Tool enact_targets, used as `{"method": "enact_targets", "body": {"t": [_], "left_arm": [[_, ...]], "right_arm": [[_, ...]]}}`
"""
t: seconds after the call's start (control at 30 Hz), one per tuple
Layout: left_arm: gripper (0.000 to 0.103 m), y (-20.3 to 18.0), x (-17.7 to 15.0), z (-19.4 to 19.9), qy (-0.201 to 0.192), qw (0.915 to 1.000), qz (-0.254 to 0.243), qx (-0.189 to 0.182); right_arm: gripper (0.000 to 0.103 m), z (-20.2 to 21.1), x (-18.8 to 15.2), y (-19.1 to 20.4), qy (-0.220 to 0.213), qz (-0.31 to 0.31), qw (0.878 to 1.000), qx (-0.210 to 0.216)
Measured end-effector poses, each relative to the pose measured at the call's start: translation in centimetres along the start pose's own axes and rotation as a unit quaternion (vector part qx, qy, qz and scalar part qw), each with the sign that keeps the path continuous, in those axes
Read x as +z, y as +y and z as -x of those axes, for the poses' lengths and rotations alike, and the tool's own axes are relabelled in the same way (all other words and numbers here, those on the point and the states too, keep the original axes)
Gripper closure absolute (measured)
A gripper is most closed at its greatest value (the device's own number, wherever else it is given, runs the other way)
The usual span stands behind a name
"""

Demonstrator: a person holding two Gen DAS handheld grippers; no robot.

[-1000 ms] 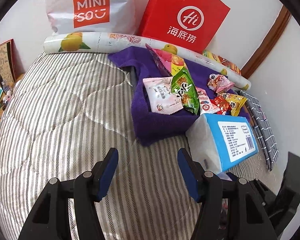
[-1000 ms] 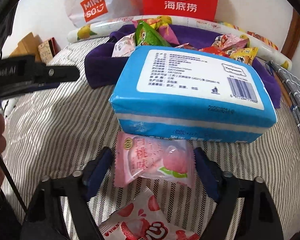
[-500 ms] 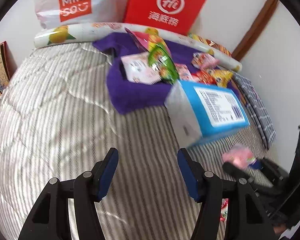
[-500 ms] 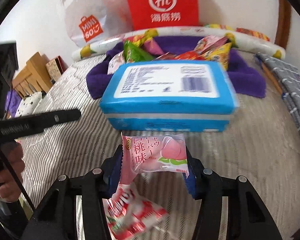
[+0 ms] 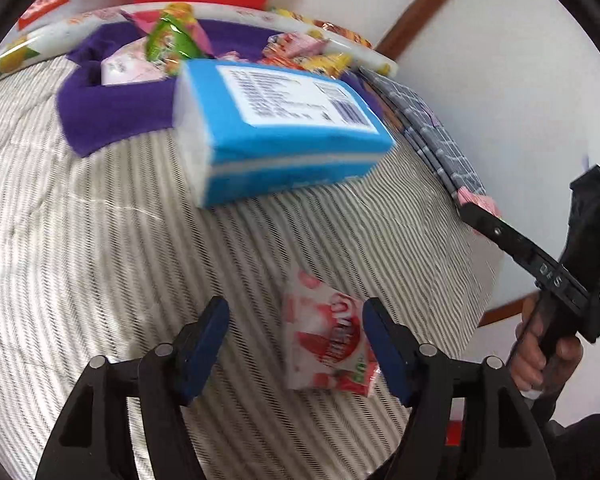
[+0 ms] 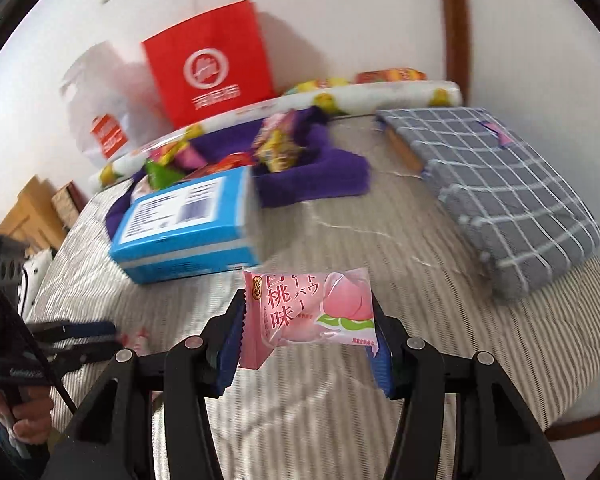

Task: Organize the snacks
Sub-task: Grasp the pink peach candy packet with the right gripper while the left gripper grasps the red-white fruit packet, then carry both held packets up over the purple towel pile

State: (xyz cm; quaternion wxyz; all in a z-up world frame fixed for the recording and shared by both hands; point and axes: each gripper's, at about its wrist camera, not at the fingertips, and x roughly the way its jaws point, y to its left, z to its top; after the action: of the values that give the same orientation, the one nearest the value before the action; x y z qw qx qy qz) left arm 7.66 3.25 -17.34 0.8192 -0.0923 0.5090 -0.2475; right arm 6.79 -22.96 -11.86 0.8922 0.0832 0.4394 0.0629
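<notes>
My right gripper (image 6: 306,332) is shut on a pink peach snack packet (image 6: 308,312) and holds it above the striped bed. In the left wrist view that packet (image 5: 478,202) shows as a pink tip at the right gripper's end. My left gripper (image 5: 294,328) is open, its jaws on either side of a red and white strawberry snack packet (image 5: 328,344) lying on the bed. A pile of snack packets (image 5: 172,44) lies on a purple towel (image 5: 112,108) at the back, also in the right wrist view (image 6: 276,148).
A blue tissue pack (image 5: 284,132) lies in front of the towel. A grey checked folded cloth (image 6: 496,184) lies at the right. A red paper bag (image 6: 212,64), a white Miniso bag (image 6: 100,108) and a fruit-print roll (image 6: 340,100) stand along the wall.
My right gripper has lifted the peach packet higher and swung right. My left gripper has moved right and forward until its jaws flank the strawberry packet.
</notes>
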Motion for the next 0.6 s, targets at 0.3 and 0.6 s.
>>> {"method": "enact_targets", "body": {"t": [0.3, 0.6], "left_arm": [[0.013, -3.4, -0.9, -1.1, 0.005, 0.9966, -0.065, 0.049], [0.005, -7.0, -2.2, -3.3, 0.011, 0.9756, -0.163, 0.147]], "right_arm": [[0.049, -0.7, -1.8, -3.6, 0.015, -0.036, 0.999, -0.014], [0.049, -1.2, -2.6, -4.0, 0.02, -0.041, 0.999, -0.006]]}}
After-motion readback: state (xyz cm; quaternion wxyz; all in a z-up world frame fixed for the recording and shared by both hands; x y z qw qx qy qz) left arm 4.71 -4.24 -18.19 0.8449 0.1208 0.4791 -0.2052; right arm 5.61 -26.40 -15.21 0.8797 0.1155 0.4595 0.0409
